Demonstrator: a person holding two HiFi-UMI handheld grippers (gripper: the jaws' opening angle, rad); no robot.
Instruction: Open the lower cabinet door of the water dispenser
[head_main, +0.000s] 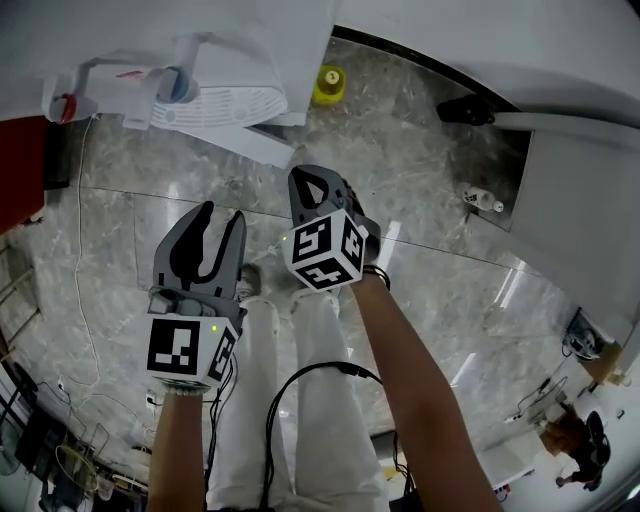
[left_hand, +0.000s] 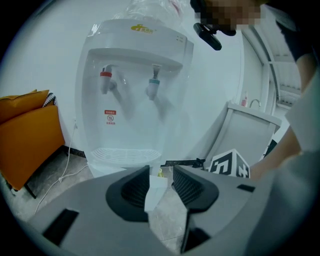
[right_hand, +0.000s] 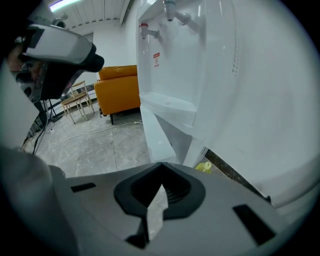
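Grey right tongs (right_hand: 161, 167) are closed on nothing, tips just beside the door (right_hand: 156, 131). Left tongs (left_hand: 160, 175) hang half apart, empty. The door stands ajar from the dispenser (left_hand: 135, 90); swinging it wider likely remains.

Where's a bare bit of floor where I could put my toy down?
The widest bare floor lies between the swung-out cabinet door and the small bottle by the white panel. Left of the left gripper, a white cable crosses the floor. The bottom-left corner is crowded with wires, and a yellow thing sits beside the water dispenser.
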